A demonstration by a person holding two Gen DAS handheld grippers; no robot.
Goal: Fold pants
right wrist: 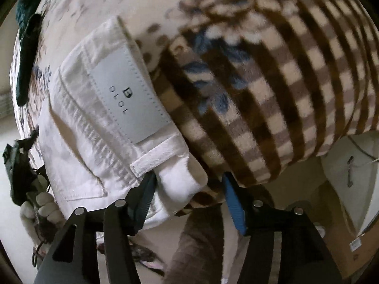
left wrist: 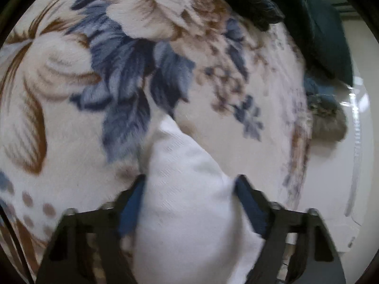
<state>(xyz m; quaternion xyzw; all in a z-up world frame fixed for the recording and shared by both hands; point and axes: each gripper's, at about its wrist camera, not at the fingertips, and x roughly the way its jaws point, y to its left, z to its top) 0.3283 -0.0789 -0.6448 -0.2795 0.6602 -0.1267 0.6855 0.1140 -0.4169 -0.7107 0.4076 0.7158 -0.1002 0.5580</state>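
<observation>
Pants (right wrist: pixel 99 127), white, lie on a floral blanket (left wrist: pixel 71 142) at its edge, waistband and label nearest the right gripper (right wrist: pixel 189 184), whose jaws stand wide around the band corner. Left gripper (left wrist: pixel 189 189) holds a bunched white fold between its jaws. Better to lift both ends level and keep the cloth taut. Legs and hems are out of view; both pictures are motion-blurred.

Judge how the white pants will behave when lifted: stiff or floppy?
Probably floppy: the white pants bunch between the left gripper jaws. The stitched waistband looks thicker, so likely stiffer. They may drag on the fuzzy blanket.
</observation>
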